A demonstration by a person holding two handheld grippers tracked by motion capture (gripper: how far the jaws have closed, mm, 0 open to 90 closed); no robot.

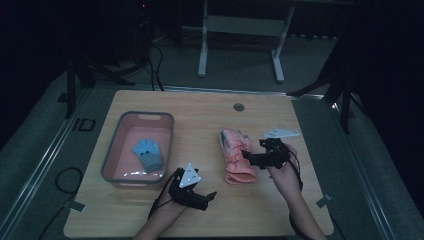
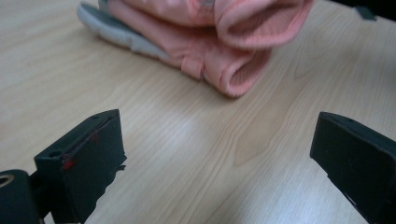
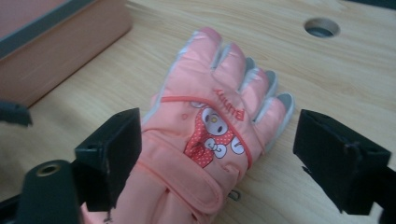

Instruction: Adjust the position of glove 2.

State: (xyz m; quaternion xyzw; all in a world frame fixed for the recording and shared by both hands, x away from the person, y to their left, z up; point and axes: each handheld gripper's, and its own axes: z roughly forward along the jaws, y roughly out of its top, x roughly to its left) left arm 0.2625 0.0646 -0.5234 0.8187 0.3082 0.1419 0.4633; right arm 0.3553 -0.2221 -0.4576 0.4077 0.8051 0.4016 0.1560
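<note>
Wooden table (image 1: 210, 107) holds a pink glove (image 1: 236, 155); left gripper (image 1: 206, 197) and right gripper (image 1: 248, 159) jaws wide open, empty.

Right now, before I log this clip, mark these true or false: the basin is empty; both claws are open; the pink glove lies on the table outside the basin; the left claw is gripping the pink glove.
1. The basin is empty. False: a blue glove lies in it.
2. Both claws are open. True: the left claw and the right claw each have jaws spread apart.
3. The pink glove lies on the table outside the basin. True.
4. The left claw is gripping the pink glove. False: its jaws are apart over bare wood, short of the glove.
</note>
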